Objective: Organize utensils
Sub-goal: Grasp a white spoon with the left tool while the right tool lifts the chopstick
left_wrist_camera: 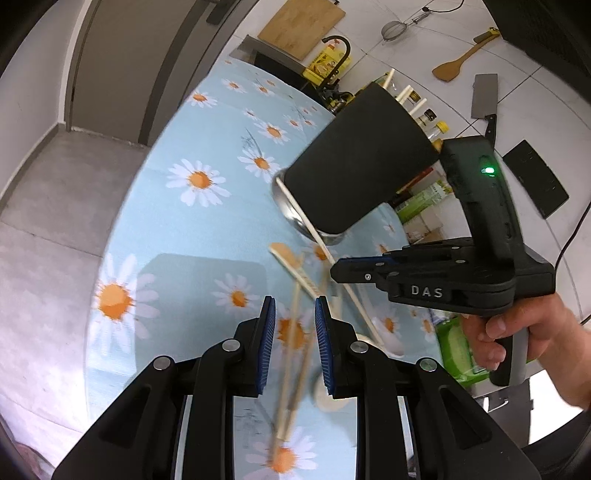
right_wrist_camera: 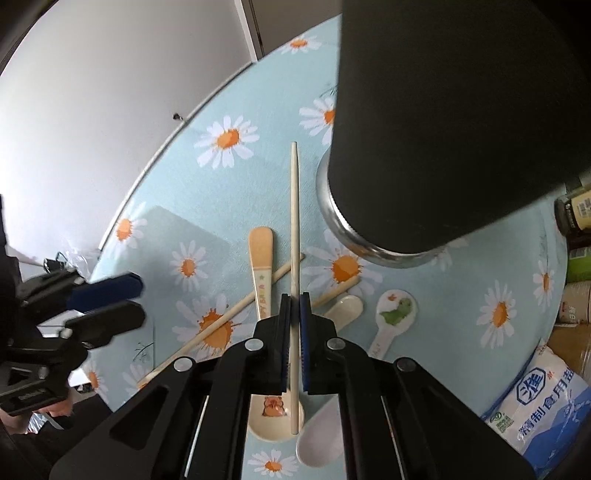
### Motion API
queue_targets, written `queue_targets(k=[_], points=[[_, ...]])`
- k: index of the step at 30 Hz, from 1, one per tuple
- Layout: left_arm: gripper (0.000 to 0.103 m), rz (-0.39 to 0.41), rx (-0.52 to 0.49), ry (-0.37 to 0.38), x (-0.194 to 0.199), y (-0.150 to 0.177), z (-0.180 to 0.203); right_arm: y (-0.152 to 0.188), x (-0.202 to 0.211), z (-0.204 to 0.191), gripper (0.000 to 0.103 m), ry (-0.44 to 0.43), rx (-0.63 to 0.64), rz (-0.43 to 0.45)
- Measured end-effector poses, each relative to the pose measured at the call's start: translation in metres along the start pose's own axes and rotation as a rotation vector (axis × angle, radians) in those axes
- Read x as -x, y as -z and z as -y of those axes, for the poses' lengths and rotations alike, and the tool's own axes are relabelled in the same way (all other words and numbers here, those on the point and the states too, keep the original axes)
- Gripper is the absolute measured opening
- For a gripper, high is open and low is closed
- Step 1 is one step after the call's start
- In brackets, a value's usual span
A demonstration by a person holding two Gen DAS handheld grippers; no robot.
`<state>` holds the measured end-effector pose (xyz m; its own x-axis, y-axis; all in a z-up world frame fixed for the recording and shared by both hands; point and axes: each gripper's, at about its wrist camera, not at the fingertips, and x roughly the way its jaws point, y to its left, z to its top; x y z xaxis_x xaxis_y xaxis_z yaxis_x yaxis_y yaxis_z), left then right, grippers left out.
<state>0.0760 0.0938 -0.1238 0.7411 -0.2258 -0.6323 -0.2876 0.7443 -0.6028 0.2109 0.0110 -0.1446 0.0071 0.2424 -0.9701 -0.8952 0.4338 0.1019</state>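
My right gripper (right_wrist_camera: 294,295) is shut on a pale chopstick (right_wrist_camera: 294,206), held above the table and pointing toward the black utensil holder (right_wrist_camera: 454,122), which stands on a steel base (right_wrist_camera: 332,218). The right gripper also shows in the left wrist view (left_wrist_camera: 340,271), next to the holder (left_wrist_camera: 354,162), which has chopsticks (left_wrist_camera: 404,94) in it. My left gripper (left_wrist_camera: 294,306) is open and empty above two loose chopsticks (left_wrist_camera: 295,354). In the right wrist view two chopsticks (right_wrist_camera: 229,314) and three spoons (right_wrist_camera: 260,258) (right_wrist_camera: 391,317) (right_wrist_camera: 321,439) lie on the daisy tablecloth (right_wrist_camera: 184,206).
Bottles and boxes (right_wrist_camera: 576,258) and a salt bag (right_wrist_camera: 543,402) crowd the table's right edge. A green packet (left_wrist_camera: 458,347) lies near the right hand. On the wall hang a cutting board (left_wrist_camera: 301,26), a wooden spatula (left_wrist_camera: 458,61) and a cleaver (left_wrist_camera: 484,96).
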Motion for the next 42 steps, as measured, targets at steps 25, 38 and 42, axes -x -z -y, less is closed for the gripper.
queue_targets(k=[25, 38, 42], points=[[0.021, -0.278, 0.363, -0.021, -0.084, -0.005, 0.017, 0.084, 0.105, 0.040, 0.006, -0.207, -0.118, 0.269], [0.009, -0.268, 0.369, -0.097, -0.101, -0.004, 0.020, 0.109, 0.116, 0.062, 0.006, -0.280, -0.171, 0.326], [0.007, -0.250, 0.386, -0.092, -0.098, -0.003, 0.019, 0.114, 0.114, 0.068, 0.006, -0.300, -0.181, 0.333]])
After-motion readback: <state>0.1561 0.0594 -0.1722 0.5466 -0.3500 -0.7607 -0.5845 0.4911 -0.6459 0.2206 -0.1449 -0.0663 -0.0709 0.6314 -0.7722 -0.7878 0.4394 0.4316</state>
